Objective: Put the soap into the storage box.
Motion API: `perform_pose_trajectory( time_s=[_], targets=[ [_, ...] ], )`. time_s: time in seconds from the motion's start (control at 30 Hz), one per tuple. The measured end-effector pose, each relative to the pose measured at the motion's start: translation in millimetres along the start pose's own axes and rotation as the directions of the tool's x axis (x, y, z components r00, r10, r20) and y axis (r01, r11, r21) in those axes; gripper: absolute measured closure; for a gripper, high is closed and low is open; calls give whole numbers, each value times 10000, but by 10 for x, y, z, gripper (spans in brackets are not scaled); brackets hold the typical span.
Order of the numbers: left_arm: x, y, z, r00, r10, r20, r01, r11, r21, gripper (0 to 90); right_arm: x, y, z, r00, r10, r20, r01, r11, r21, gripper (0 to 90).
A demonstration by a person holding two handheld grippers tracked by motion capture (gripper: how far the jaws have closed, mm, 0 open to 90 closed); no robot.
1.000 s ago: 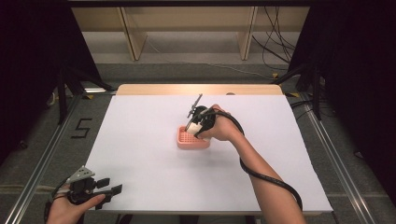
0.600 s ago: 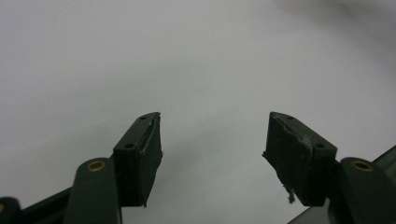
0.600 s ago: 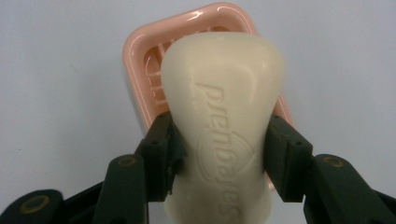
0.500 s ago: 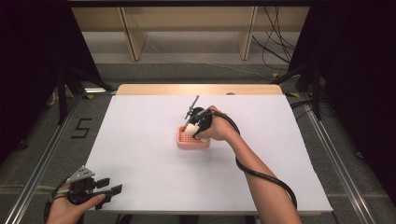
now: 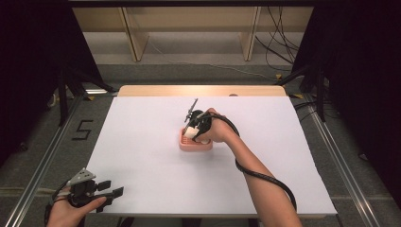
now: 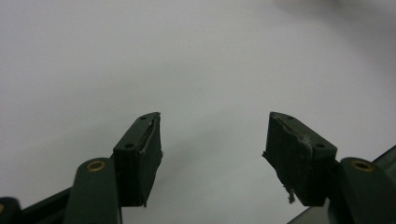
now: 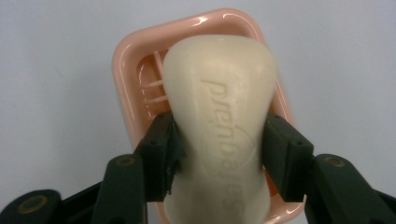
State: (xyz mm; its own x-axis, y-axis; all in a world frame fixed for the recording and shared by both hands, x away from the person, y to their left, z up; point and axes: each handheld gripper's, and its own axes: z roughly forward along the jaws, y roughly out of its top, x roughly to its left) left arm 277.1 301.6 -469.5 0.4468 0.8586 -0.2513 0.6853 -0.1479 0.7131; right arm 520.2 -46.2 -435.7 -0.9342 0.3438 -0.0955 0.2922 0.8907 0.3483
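1. From the high view, my right gripper (image 5: 195, 134) sat over the pink soap dish (image 5: 195, 144) near the middle of the white table (image 5: 142, 156), with the cream soap bar (image 5: 191, 134) between its jaws, just above the dish. My left gripper (image 5: 106, 193) rested at the near left corner of the table, well apart from the dish, its jaws spread with nothing in them.

2. In the left gripper view, my left gripper (image 6: 212, 144) had its two black jaws standing wide apart over bare white table (image 6: 187, 56).

3. In the right gripper view, my right gripper (image 7: 218, 154) was clamped on the soap bar (image 7: 219, 107), one pad pressing each long side. Its jaws had just been easing open slightly, the bar between them. The soap dish (image 7: 128, 70) lay directly beneath, its slotted floor showing at the left of the bar.
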Motion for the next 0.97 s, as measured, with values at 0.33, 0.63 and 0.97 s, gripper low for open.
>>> perform_pose_trajectory(
  time_s=[0.33,0.63,0.97],
  targets=[
    [-16,-9,10,9999,-158,-5,158,9998,-109,353,57,-175,-197,9944,1011,299,-968,9880,-1205,316],
    [-17,-10,15,9999,-78,-77,78,10000,-23,354,523,-1244,-555,9638,2549,778,-2356,9514,-1982,306],
    [-33,-14,24,9999,53,-149,-52,10000,62,354,1039,-2142,-673,9074,4126,801,-3860,8935,-2296,308]
  ],
)
